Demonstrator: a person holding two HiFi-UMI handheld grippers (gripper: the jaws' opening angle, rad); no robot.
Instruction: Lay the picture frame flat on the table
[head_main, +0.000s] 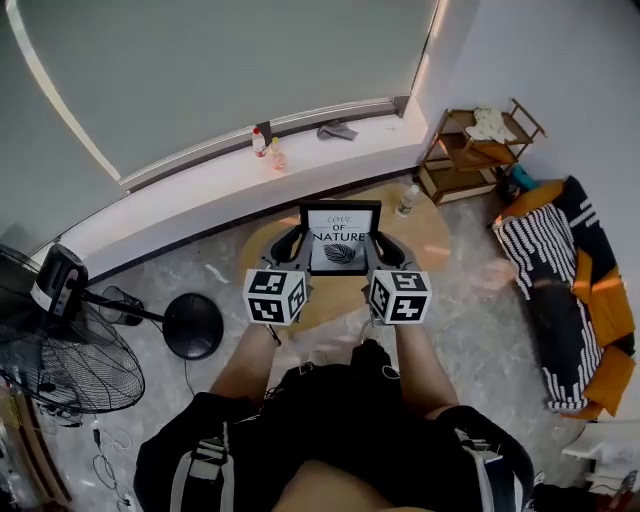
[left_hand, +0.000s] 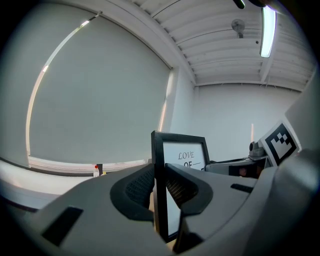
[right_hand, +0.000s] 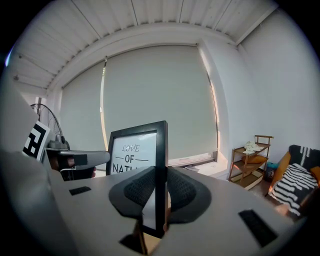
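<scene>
Black-clad lap (head_main: 340, 400), round wooden table (head_main: 435, 238), grey floor (head_main: 480, 335)

Soft daylight through drawn blinds (head_main: 220, 70), glowing ceiling tube (left_hand: 268, 30), fisheye bending, dark vignetted corners, sharp focus

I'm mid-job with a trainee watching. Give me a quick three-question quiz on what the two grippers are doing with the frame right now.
1. True or false: the picture frame lies flat on the round table.
2. Which edge of it does the left gripper clamp, as the head view shows it? A) top B) left side C) bottom
3. Fill in: the right gripper is shut on the ____ side edge.
Key: 1 false, it is held upright; 2 B; 3 right.
</scene>
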